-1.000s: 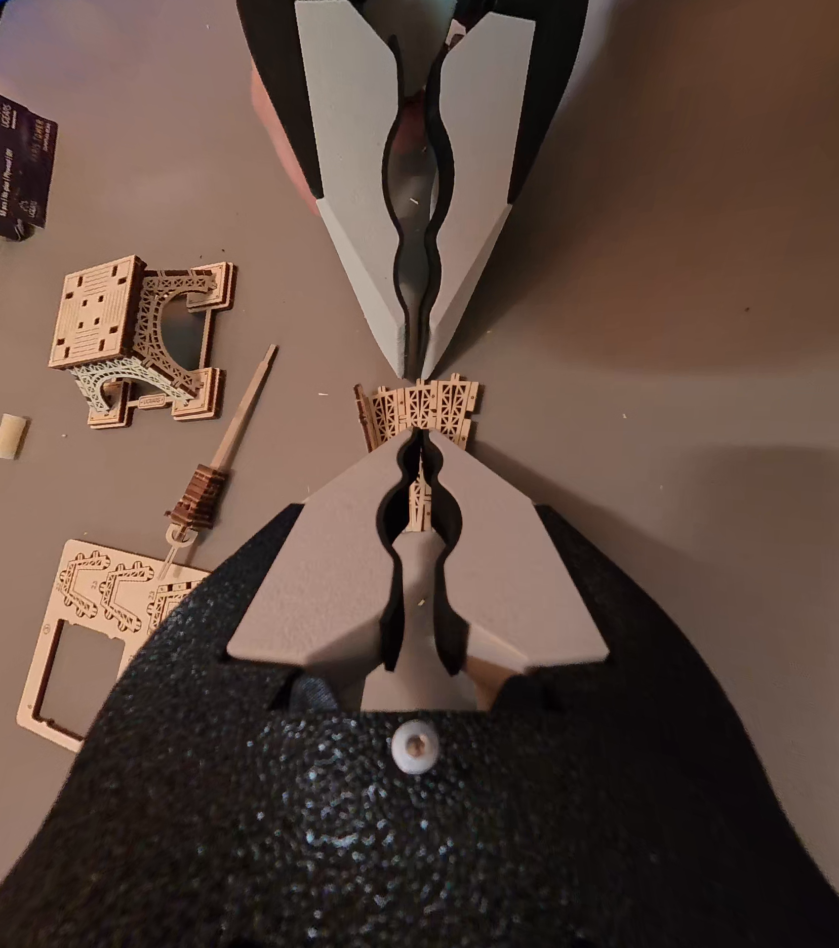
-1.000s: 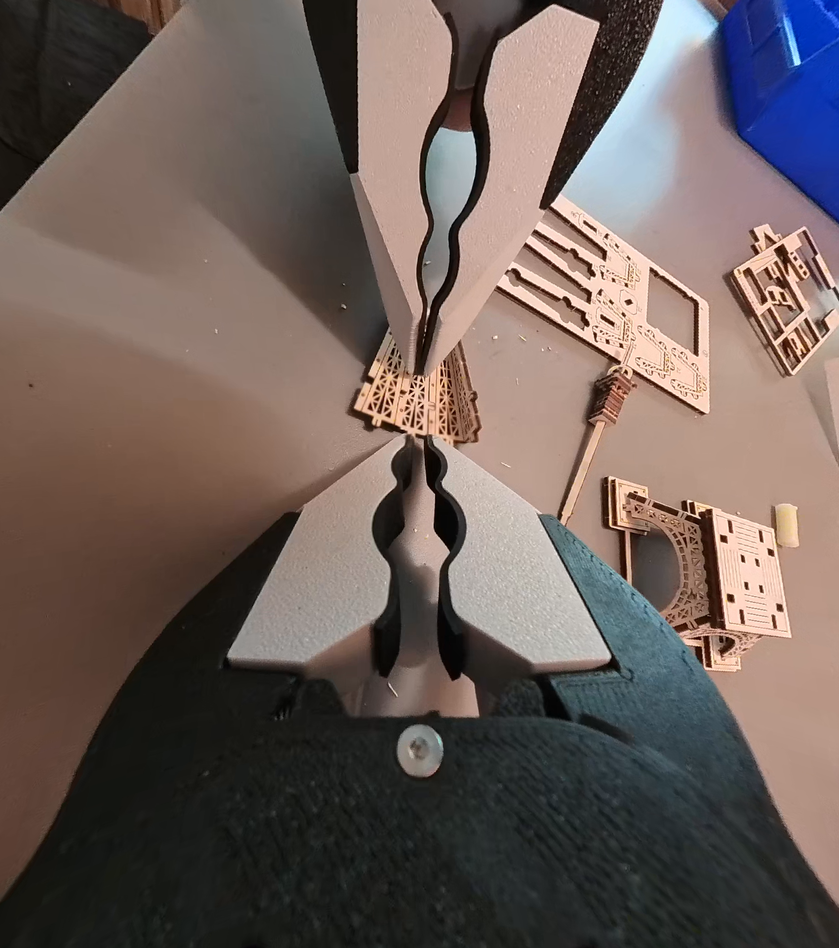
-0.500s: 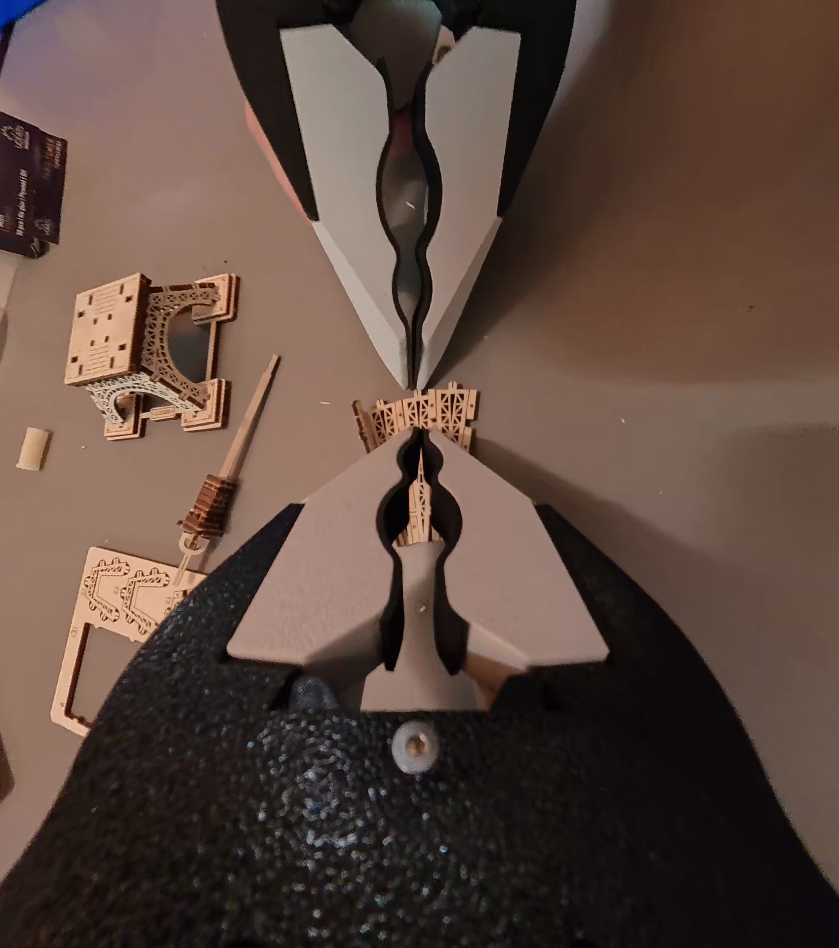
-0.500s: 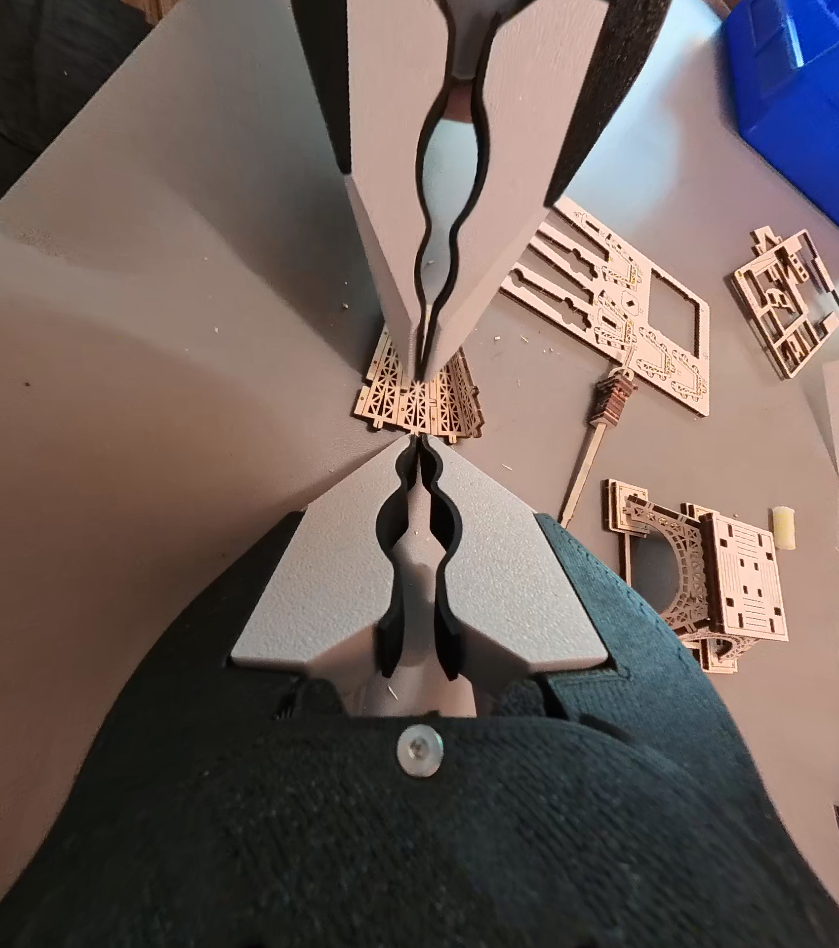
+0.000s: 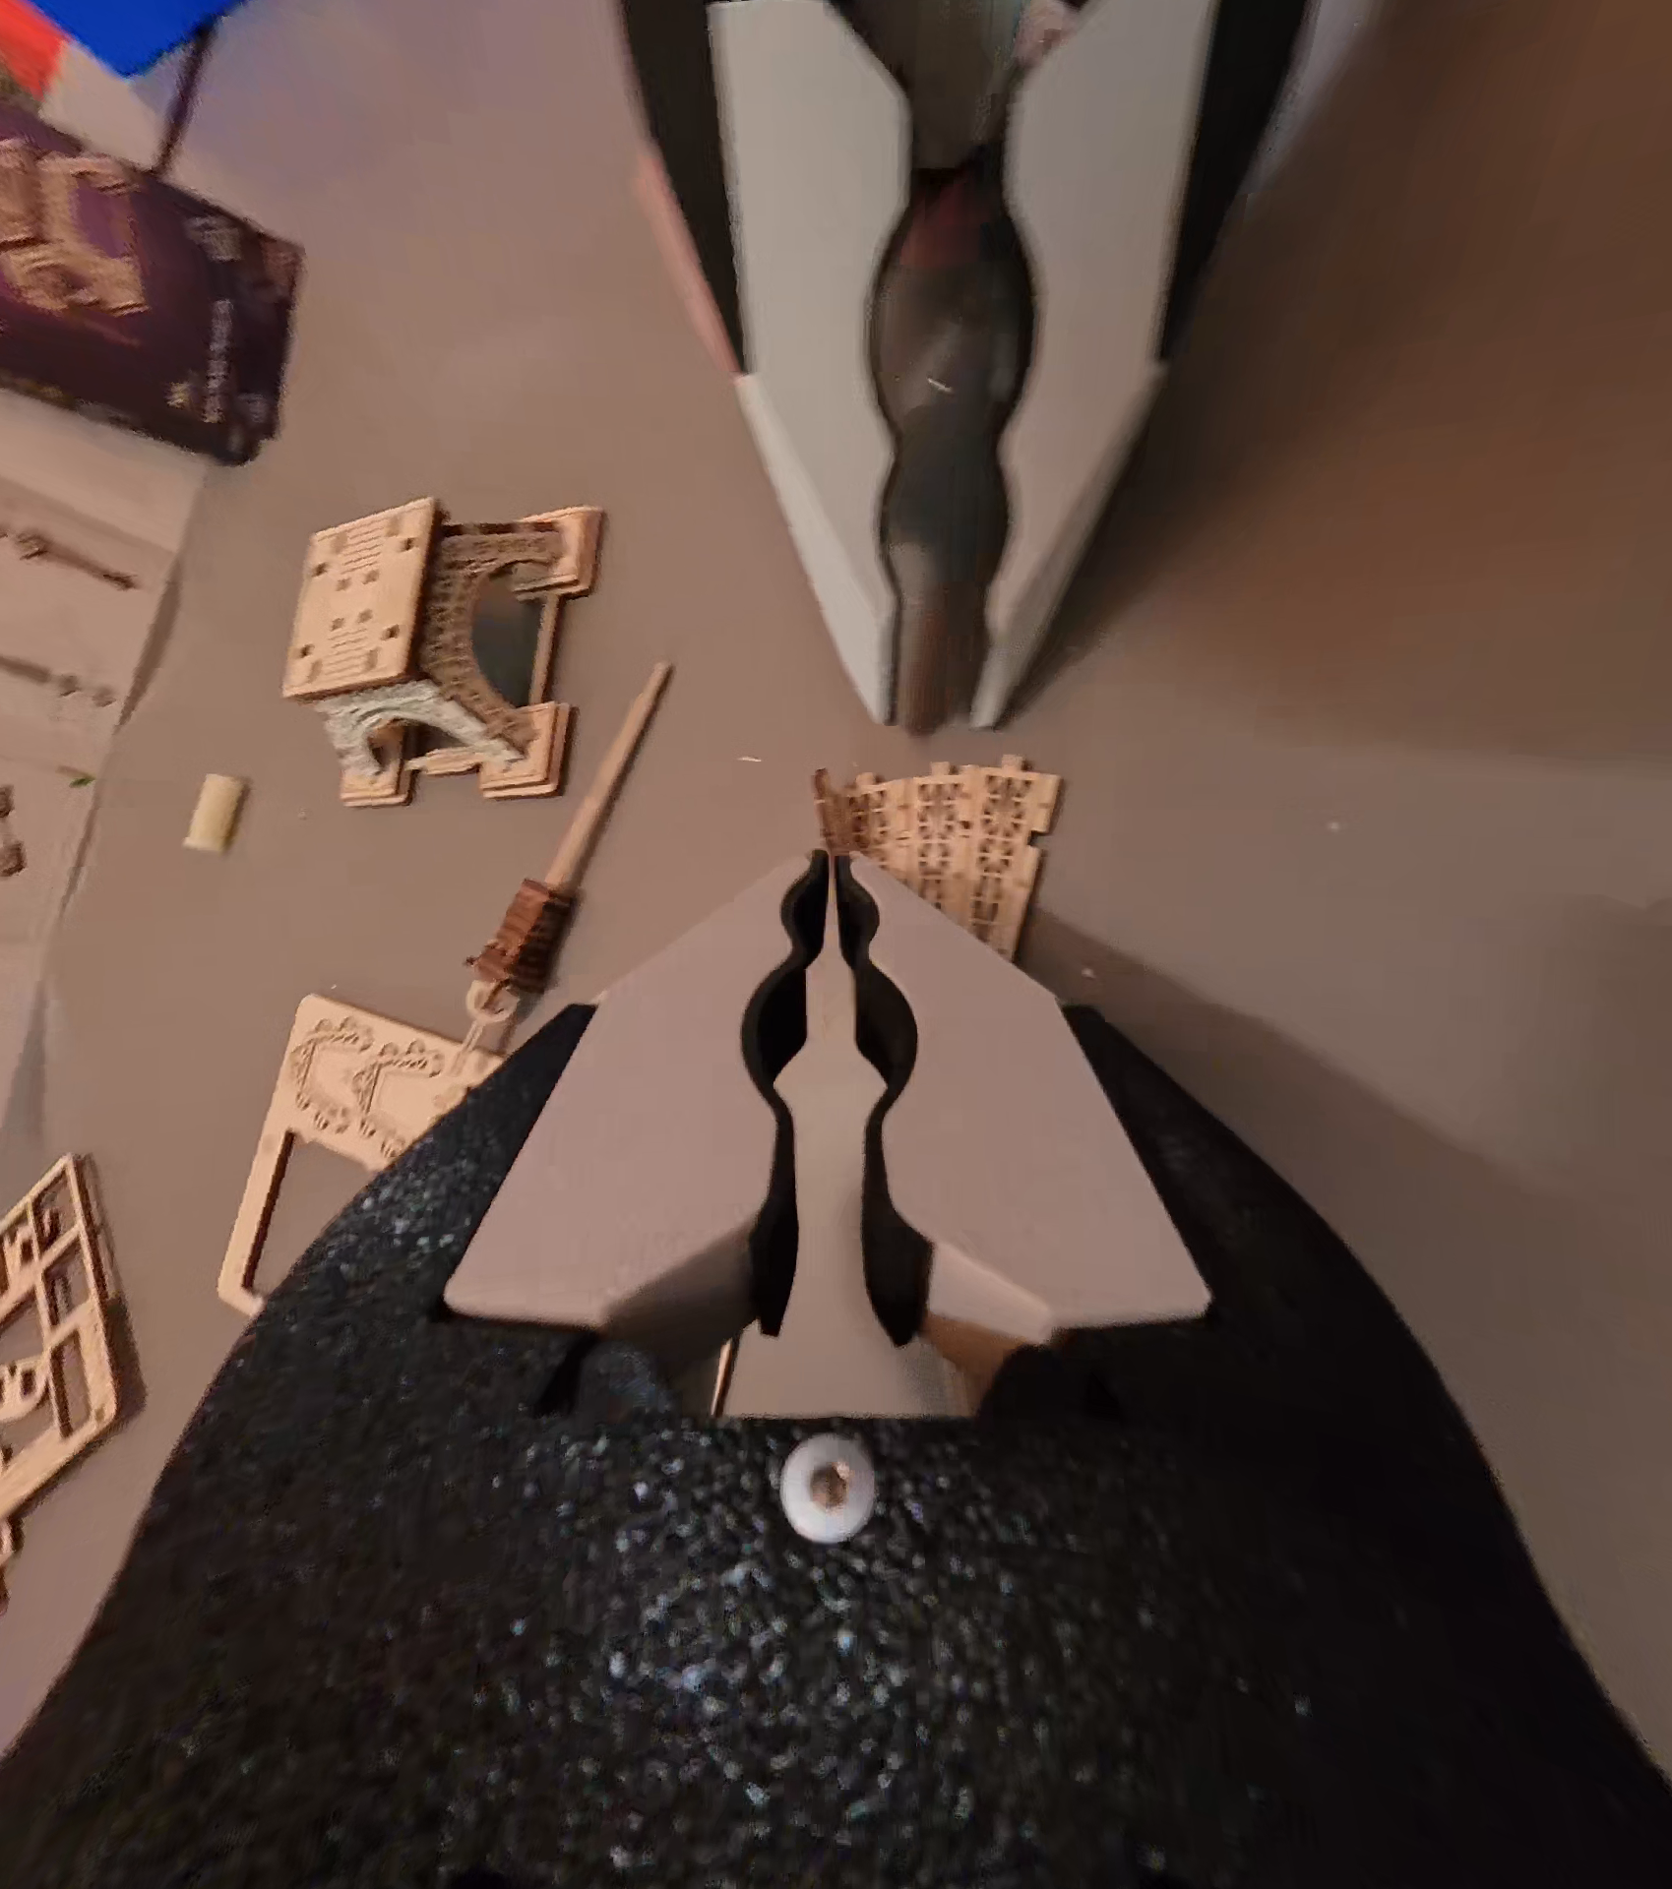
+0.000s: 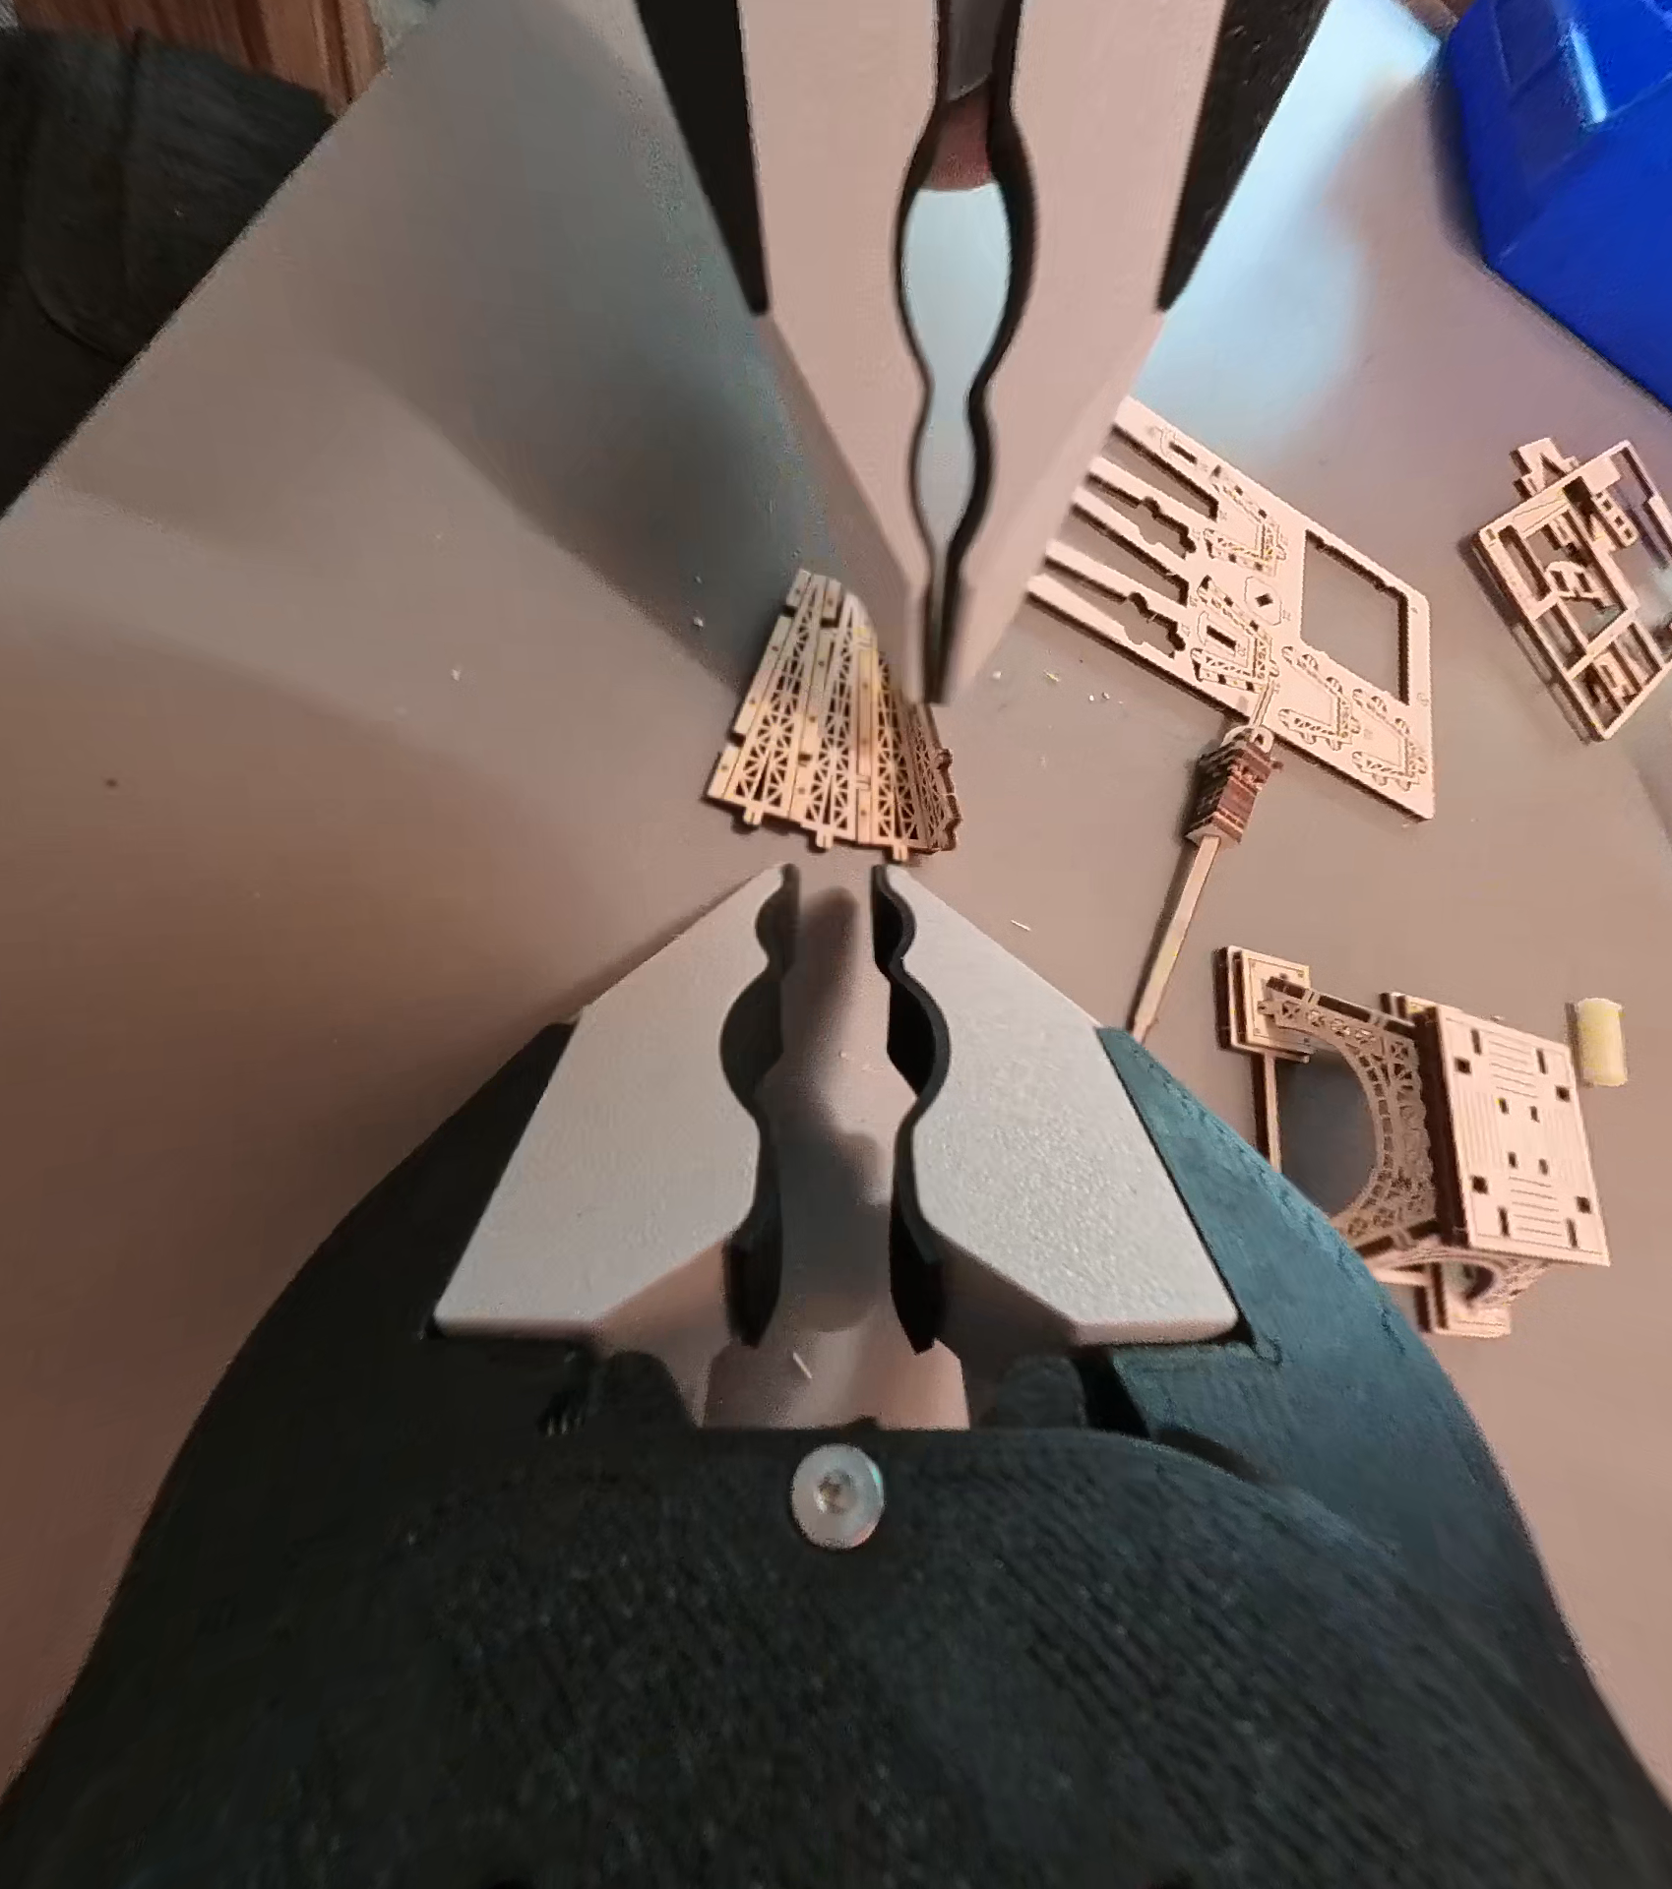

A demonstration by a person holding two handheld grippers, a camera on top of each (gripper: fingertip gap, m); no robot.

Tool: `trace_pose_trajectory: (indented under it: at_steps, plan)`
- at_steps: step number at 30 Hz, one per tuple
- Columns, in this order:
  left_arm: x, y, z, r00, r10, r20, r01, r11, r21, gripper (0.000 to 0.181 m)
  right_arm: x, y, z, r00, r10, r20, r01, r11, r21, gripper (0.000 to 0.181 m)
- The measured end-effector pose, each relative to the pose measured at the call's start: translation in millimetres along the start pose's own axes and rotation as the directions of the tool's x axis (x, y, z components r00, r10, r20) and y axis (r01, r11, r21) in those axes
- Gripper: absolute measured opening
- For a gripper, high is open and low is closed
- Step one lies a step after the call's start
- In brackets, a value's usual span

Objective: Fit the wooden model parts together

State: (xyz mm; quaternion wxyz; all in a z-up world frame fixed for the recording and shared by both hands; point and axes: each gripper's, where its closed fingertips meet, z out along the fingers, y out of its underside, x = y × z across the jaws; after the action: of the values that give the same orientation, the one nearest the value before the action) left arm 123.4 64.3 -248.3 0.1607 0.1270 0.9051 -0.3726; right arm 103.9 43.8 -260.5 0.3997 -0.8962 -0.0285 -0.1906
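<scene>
In the left wrist view, the left gripper (image 5: 831, 864) at frame centre has its tips pressed together beside the wooden lattice panel (image 5: 954, 854) (flat on the grey table (image 5: 1424, 716)), while the right wrist view shows the right gripper (image 6: 833, 881) narrowly parted, empty, just below that panel (image 6: 831, 756).
</scene>
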Motion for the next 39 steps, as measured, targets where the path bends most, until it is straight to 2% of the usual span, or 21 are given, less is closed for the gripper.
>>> trace_pose_trajectory:
  at_steps: [1, 4, 7, 9, 13, 18, 24, 30, 33, 36, 39]
  plan:
    - [-5.9, 0.1, -2.1, 0.999, -0.044, 0.022, 0.044, 0.999, 0.018, 0.003, -1.0, -1.9, -1.6, 1.000, 0.021, 0.010, -0.021, 1.000, 0.014, 0.015]
    - [-16.0, 7.3, -5.9, 0.980, -0.197, 0.026, 0.195, 0.979, 0.060, 0.017, -7.6, -16.4, -4.4, 0.996, 0.071, 0.055, -0.075, 0.994, 0.076, 0.022]
    - [-13.1, 13.2, -6.4, 0.961, -0.277, -0.022, 0.278, 0.957, 0.083, 0.019, -4.7, -28.0, -4.7, 0.996, 0.084, 0.039, -0.088, 0.990, 0.108, 0.019]
    - [-3.9, 14.1, -3.8, 0.955, -0.285, -0.076, 0.291, 0.954, 0.077, 0.019, -3.2, -28.0, -2.7, 0.996, 0.086, 0.030, -0.089, 0.991, 0.105, 0.016]
    - [2.5, 18.9, -1.8, 0.967, -0.243, -0.081, 0.247, 0.968, 0.044, 0.018, -7.1, -18.0, 2.9, 0.997, 0.064, 0.040, -0.065, 0.997, 0.039, 0.014]
    - [0.9, 28.7, -3.7, 0.931, -0.352, -0.091, 0.355, 0.935, 0.016, 0.009, -17.7, -18.8, 8.5, 0.997, 0.032, 0.073, -0.033, 0.999, 0.013, 0.014]
    - [3.1, 29.3, -4.5, 0.917, -0.392, -0.070, 0.394, 0.919, 0.006, 0.002, -19.7, -20.4, 13.8, 0.998, 0.005, 0.070, -0.005, 1.000, -0.001, 0.012]
    - [4.2, 26.5, -4.3, 0.924, -0.380, -0.048, 0.380, 0.925, 0.000, 0.003, -20.3, -20.2, 14.2, 0.997, 0.015, 0.074, -0.015, 1.000, -0.002, 0.009]
    - [-1.9, 19.1, -8.4, 0.934, -0.357, -0.008, 0.357, 0.933, 0.042, 0.005, -19.6, -20.0, 14.5, 0.997, 0.013, 0.071, -0.013, 1.000, -0.002, 0.009]
    - [0.5, 2.4, -14.3, 0.966, -0.257, 0.002, 0.255, 0.961, 0.106, 0.000, -19.4, -19.8, 14.5, 0.997, 0.012, 0.070, -0.012, 1.000, -0.002, 0.009]
    - [14.1, -3.6, -8.5, 0.985, -0.169, -0.044, 0.172, 0.981, 0.090, 0.000, -19.3, -19.6, 14.4, 0.997, 0.011, 0.070, -0.011, 1.000, -0.003, 0.009]
